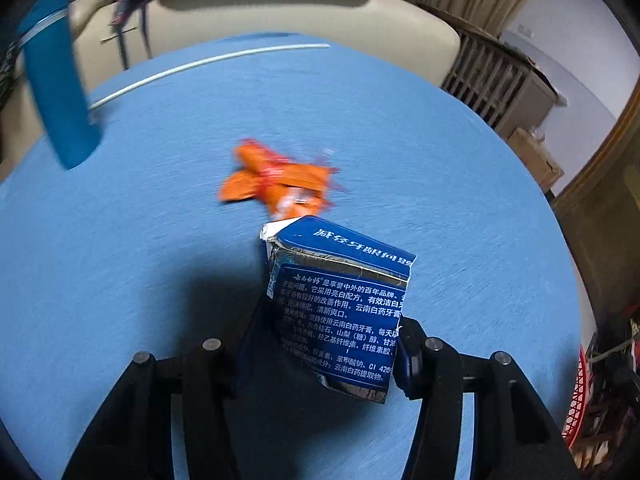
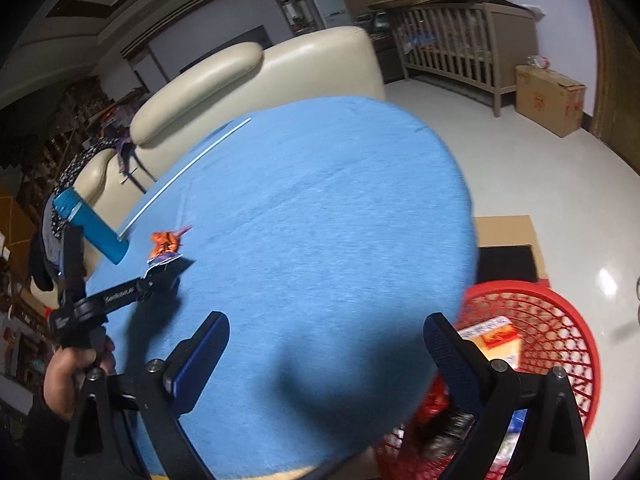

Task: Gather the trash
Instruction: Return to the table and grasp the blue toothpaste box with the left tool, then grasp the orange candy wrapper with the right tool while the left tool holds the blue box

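Observation:
My left gripper [image 1: 328, 344] is shut on a torn blue toothpaste box [image 1: 340, 300] and holds it just above the blue table [image 1: 440, 184]. An orange crumpled wrapper [image 1: 276, 178] lies on the table just beyond the box. In the right wrist view the left gripper [image 2: 160, 272] with the box shows at the left, beside the orange wrapper [image 2: 166, 242]. My right gripper [image 2: 326, 356] is open and empty over the table's near edge. A red mesh basket [image 2: 560, 320] with trash stands on the floor at the lower right.
A blue flat box [image 1: 56, 80] and a white straw [image 1: 208, 62] lie at the table's far side. A cream sofa [image 2: 248, 76] stands behind the table. A wooden crib [image 2: 460, 44] and a cardboard box [image 2: 548, 98] stand on the floor at the right.

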`<state>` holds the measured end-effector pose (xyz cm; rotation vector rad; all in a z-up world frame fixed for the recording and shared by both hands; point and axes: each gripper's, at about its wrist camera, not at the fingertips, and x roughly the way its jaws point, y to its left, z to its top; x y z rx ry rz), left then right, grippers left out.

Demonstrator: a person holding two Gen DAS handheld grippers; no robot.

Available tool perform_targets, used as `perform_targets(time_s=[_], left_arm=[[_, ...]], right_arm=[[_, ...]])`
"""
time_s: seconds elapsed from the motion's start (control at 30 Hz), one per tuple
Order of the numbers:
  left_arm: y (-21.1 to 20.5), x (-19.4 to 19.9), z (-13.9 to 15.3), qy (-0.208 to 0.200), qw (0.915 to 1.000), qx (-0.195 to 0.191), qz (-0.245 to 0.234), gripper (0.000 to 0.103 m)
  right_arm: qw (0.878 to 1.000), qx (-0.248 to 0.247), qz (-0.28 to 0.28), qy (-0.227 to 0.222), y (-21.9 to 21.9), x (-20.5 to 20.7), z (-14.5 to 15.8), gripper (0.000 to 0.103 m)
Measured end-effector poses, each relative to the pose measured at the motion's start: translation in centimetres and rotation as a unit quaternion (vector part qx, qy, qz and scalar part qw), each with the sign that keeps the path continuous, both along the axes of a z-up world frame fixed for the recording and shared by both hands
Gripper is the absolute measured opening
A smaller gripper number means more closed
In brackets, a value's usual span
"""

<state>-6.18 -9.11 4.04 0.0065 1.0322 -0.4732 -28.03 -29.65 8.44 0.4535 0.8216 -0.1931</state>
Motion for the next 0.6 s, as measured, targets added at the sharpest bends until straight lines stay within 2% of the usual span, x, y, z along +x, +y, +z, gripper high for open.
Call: perform_targets(time_s=[0.27,0.47,0.6], left_arm=[[5.5,-1.2,0.8,-0.015,0.9986,0.002,0.051,0.057],[8.4,-0.8,0.4,-0.012,0.9964,0.003,0.084,0.057],[10.0,-0.5,0.2,-0.011,0.9947,-0.001,0.102,0.057]], right_arm=[[0.997,0.013,0.082,0.005,5.3,6.5,-0.7,0.099],[0.989,0.003,0.148,-0.007,10.5,13.7,-0.3,0.099],[0.981,-0.015,0.194,0.007,14.3,19.3,-0.8,0.099]])
